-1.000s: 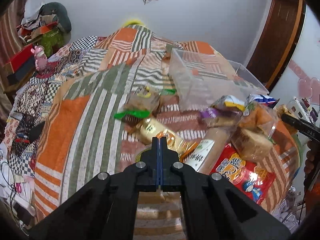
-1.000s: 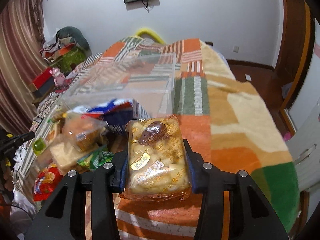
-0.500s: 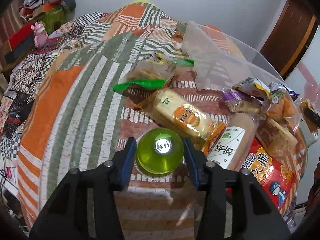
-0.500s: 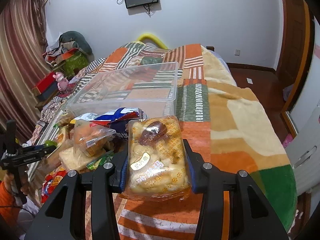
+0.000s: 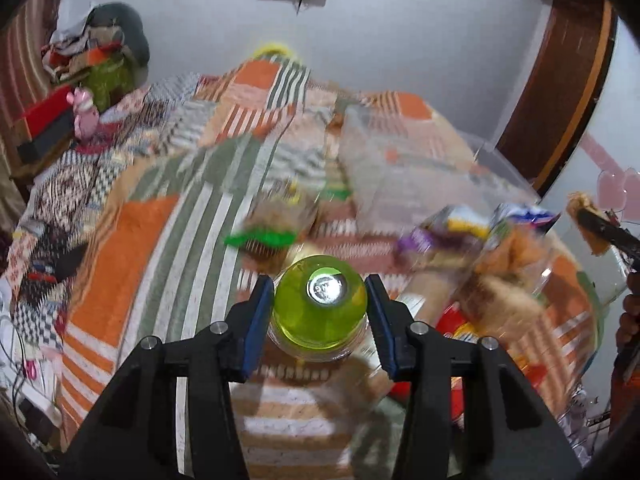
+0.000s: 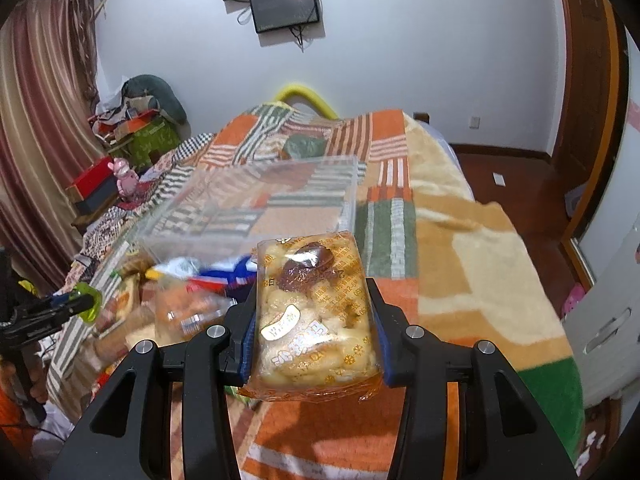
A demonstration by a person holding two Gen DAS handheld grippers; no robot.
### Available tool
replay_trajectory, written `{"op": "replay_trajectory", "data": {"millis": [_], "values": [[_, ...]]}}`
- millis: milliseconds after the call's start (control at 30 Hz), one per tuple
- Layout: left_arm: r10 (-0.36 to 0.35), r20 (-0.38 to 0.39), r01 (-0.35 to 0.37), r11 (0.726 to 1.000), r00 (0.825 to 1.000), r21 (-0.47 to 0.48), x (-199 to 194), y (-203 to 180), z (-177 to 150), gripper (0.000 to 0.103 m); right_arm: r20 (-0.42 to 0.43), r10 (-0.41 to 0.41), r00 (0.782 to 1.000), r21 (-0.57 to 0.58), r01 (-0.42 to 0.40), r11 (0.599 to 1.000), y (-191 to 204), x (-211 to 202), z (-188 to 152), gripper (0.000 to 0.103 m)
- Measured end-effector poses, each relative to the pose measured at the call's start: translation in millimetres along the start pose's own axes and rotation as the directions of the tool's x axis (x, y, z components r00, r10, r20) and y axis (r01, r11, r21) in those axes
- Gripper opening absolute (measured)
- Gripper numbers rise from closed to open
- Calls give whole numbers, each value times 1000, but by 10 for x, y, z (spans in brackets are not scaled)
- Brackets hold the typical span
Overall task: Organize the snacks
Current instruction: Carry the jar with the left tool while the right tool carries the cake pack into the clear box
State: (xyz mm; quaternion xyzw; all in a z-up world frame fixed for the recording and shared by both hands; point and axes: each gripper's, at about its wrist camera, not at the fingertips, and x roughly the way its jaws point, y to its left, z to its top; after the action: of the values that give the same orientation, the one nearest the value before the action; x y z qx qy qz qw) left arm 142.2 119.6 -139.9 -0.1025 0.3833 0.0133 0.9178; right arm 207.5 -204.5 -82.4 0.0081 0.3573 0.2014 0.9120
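My left gripper (image 5: 320, 304) is shut on a green jelly cup (image 5: 319, 312) and holds it above the blanket; it also shows at the left of the right wrist view (image 6: 86, 306). My right gripper (image 6: 314, 312) is shut on a packaged bread with a brown date on top (image 6: 314, 316), held above the bed. A clear plastic bin (image 6: 260, 204) stands on the bed beyond the bread; in the left wrist view it (image 5: 404, 168) is at the right, blurred. A pile of snack packets (image 5: 472, 264) lies in front of the bin.
A striped patchwork blanket (image 6: 460, 248) covers the bed. Clutter, a red box (image 6: 94, 184) and a pink toy (image 6: 126, 178) sit at the far left. A wooden door (image 6: 588, 80) and floor are at the right.
My left gripper opened, closed around the green jelly cup and lifted it off the blanket. My right gripper has risen with the bread and the bin now looks nearer.
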Motion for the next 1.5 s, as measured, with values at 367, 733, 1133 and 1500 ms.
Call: {"op": "replay_trajectory", "data": {"millis": [367,733,1133,1500], "values": [[-61,113,55,997,992,52,12,-395,612,46,61,10,998,-19,-9,1000,80,146,328,42],[-81,115,73,995,990,75,411,-665,1018,46,37,7,999,-22,-6,1000,125,493,470,42],[-53,25,50,993,998,109,1019,-805,1195,46,-57,-17,998,-58,14,998,102,950,523,42],[-42,-38,47,991,998,125,1363,-862,1151,46,-134,-18,991,-89,6,996,112,1116,502,42]]}}
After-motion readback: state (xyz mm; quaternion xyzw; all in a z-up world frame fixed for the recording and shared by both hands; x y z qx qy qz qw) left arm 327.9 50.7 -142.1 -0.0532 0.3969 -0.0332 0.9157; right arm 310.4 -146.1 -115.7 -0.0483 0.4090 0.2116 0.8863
